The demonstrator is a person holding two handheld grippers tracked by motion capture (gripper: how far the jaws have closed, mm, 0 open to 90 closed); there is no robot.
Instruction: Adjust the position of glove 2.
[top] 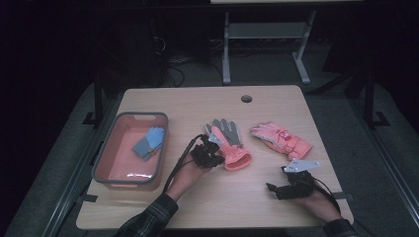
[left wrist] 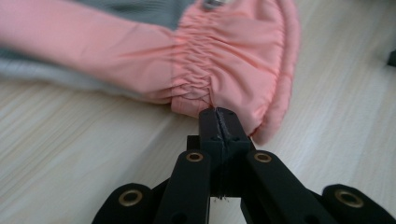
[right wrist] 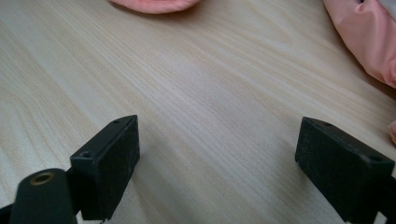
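At the left of the table stands one red basin with one blue glove inside. The left gripper has its jaws pressed together at the cuff edge of the middle pink glove. A second pink glove lies to the right. Near it, the right gripper rests with jaws wide apart, holding nothing.

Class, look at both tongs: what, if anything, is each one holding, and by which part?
The left tongs are shut on the pink and grey glove, pinching the edge of its gathered pink cuff. The right tongs stand open above the table, holding nothing.
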